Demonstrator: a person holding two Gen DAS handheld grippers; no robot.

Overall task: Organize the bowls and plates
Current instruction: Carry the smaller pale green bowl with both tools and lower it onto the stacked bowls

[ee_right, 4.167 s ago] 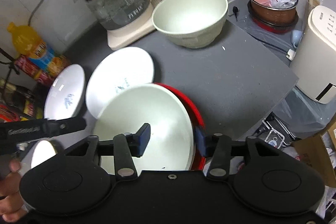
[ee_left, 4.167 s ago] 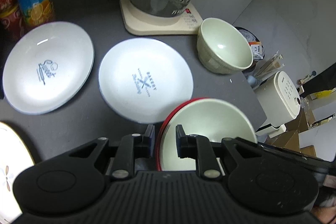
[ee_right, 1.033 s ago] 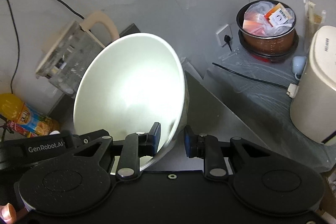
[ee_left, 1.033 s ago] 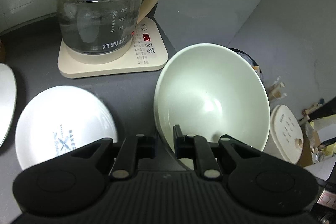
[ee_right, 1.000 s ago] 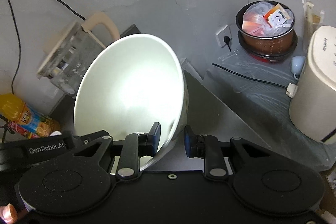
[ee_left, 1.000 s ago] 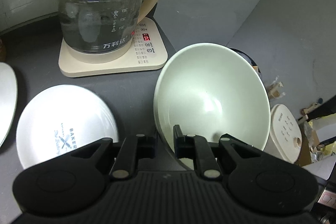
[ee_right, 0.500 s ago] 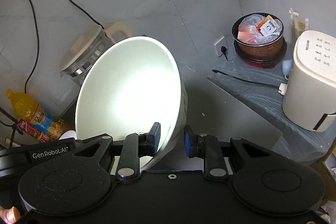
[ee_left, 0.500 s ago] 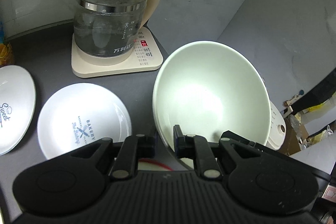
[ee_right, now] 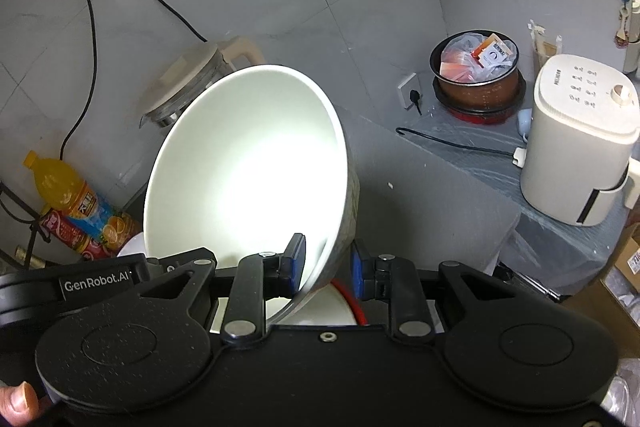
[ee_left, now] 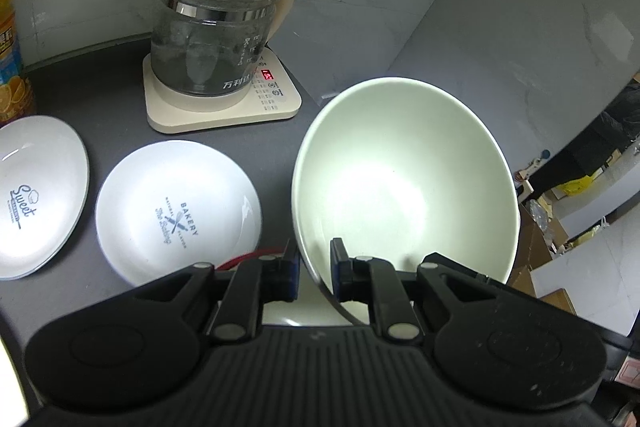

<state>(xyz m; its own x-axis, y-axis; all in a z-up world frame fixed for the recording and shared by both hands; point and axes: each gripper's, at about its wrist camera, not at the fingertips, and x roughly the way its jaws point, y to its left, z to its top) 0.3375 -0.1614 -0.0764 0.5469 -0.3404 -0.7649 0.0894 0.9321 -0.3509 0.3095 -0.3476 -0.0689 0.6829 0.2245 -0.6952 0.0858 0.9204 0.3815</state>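
Observation:
A large pale green bowl point(ee_left: 404, 187) hangs tilted above the grey counter point(ee_left: 100, 99), held by both tools. My left gripper point(ee_left: 314, 269) is shut on its left rim, one pad inside and one outside. On the opposite rim, the right gripper point(ee_right: 328, 267) is shut on the same bowl point(ee_right: 248, 179). Under the bowl, a red-rimmed bowl point(ee_left: 248, 255) shows only as a red edge, also in the right wrist view point(ee_right: 352, 301). Two white plates lie to the left: a "Bakery" plate point(ee_left: 176, 211) and a "Sweet" plate point(ee_left: 36, 195).
A glass kettle point(ee_left: 216, 55) on a cream base stands at the back. An orange juice bottle point(ee_right: 68, 195) and cans sit at the left wall. To the right, lower down, are a brown pot point(ee_right: 478, 75) of packets and a white appliance point(ee_right: 580, 139). A thumb point(ee_right: 16, 403) shows at bottom left.
Both grippers have drawn back and risen with the bowl between them. The kettle looks farther off, both plates have come into the left view, and the red rim now shows below.

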